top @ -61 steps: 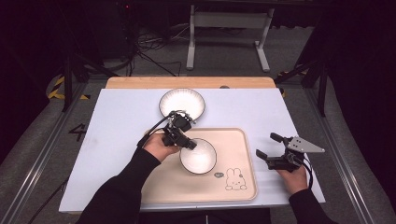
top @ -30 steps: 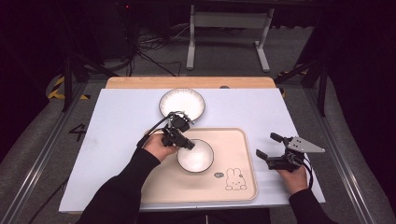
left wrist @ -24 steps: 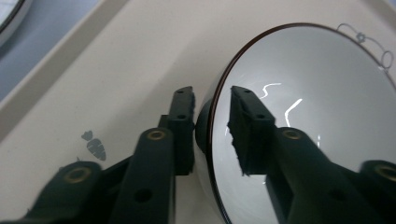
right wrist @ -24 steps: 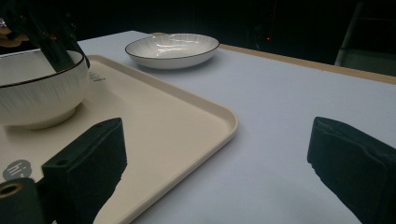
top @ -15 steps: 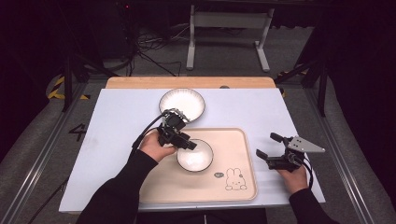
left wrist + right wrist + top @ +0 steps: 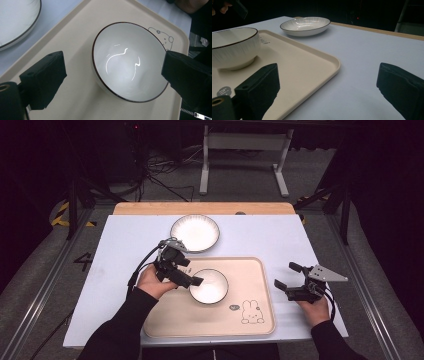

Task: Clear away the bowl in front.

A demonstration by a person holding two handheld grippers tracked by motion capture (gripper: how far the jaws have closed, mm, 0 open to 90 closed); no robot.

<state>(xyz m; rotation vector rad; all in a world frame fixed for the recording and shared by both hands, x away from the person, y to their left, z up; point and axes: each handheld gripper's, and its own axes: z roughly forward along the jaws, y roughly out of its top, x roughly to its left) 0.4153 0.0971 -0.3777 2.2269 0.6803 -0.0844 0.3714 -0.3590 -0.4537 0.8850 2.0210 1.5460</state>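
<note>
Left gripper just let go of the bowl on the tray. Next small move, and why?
Probably lift the left gripper back clear of the bowl: its jaws have just been opening and stand wide, pads off the rim, and the bowl sits upright on the tray. The plate behind the tray looks like the next pick.

- Small white ceramic bowl [image 6: 209, 286]: glossy white inside, thin dark brown rim line, faint ribbed pattern outside.
- Shallow white round plate [image 6: 195, 233]: white, dark rim line, fine radial ribs.
- Beige rectangular plastic tray [image 6: 250, 270]: plain cream, with a line-drawn rabbit at its 5 o'clock corner.
- Table [image 6: 125, 245]: pale lavender-white top, light wood edge at 12 o'clock.
</note>
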